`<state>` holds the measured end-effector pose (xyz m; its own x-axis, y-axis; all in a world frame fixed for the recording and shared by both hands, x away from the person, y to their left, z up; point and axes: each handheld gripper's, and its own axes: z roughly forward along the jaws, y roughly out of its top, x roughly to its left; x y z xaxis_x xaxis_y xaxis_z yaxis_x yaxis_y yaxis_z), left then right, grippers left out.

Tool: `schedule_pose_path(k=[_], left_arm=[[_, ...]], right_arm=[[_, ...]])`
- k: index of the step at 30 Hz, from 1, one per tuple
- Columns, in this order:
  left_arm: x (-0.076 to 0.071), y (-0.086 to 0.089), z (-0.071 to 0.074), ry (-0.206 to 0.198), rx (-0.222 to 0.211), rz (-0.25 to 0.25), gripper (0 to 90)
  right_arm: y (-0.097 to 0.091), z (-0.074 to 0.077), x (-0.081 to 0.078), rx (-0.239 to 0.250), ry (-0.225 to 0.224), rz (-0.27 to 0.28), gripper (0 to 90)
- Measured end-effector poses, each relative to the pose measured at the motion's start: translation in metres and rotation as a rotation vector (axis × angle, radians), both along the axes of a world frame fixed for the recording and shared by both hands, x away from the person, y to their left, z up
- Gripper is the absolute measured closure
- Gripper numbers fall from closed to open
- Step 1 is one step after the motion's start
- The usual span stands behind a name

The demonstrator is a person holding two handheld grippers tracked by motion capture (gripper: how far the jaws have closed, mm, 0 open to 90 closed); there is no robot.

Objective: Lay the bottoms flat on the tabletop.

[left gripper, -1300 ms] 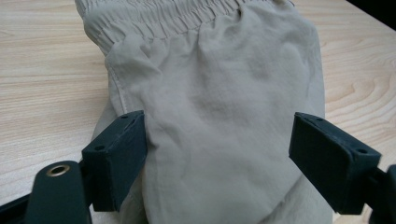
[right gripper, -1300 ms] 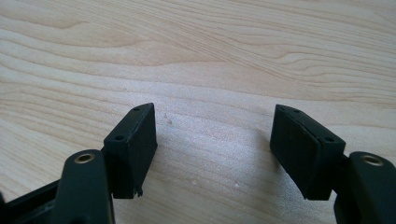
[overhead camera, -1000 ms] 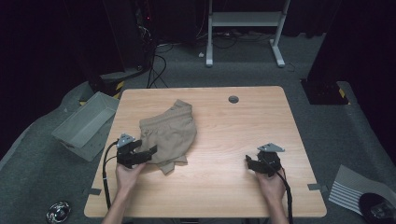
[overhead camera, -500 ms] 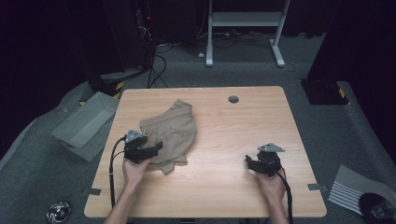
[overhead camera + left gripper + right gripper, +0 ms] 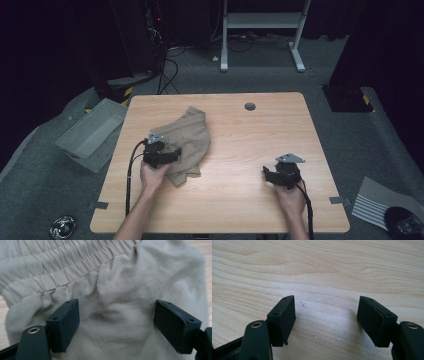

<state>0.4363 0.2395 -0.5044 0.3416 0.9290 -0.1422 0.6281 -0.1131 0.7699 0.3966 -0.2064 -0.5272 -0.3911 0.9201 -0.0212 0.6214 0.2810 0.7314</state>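
moved in over the crumpled shorts [image 5: 187,142], left gripper [image 5: 116,322] now hangs wide open, gripping nothing, right gripper [image 5: 327,320] open over bare table [image 5: 250,200]; folding looks barely begun.

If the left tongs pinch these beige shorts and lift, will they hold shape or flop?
Probably flop: the shorts lie crumpled with soft wrinkles under the open left tongs. They look thin, so likely light. The gathered waistband seems thicker and may give a firmer pinch.
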Motion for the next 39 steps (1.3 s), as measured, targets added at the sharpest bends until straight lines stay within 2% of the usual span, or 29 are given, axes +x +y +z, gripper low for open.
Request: schedule_pose_path(k=[6, 8, 9, 10, 12, 20, 25, 34, 39], left_arm=[[0.005, 0.000, -0.008, 0.028, -0.008, -0.016, 20.9], [0.006, -0.002, -0.012, 0.042, 0.019, -0.040, 21.0], [0.006, -0.002, -0.012, 0.042, 0.019, -0.040, 21.0], [0.005, -0.004, -0.014, 0.042, 0.045, -0.049, 21.0], [0.003, -0.006, -0.016, 0.040, 0.059, -0.055, 21.0], [-0.003, -0.015, -0.019, 0.029, 0.058, -0.085, 21.1], [-0.012, -0.032, -0.020, 0.014, 0.059, -0.123, 21.2], [-0.020, -0.057, -0.019, 0.019, 0.055, -0.131, 21.2], [-0.024, -0.076, -0.017, 0.023, 0.077, -0.142, 21.2]], right_arm=[[0.000, 0.000, 0.000, 0.000, 0.000, 0.001, 31.1], [0.000, 0.000, 0.000, -0.001, -0.001, 0.002, 31.1], [0.000, 0.000, 0.000, -0.001, -0.001, 0.002, 31.1], [0.000, 0.000, 0.000, 0.000, 0.000, 0.001, 31.1], [0.000, 0.000, 0.000, 0.000, 0.000, 0.001, 31.1], [0.000, 0.000, 0.000, 0.000, 0.000, 0.001, 31.1], [0.000, 0.000, 0.000, 0.000, 0.000, 0.001, 31.1], [0.000, 0.000, 0.000, -0.001, 0.000, 0.001, 31.1], [0.000, 0.000, 0.000, -0.001, -0.001, 0.002, 31.1]])
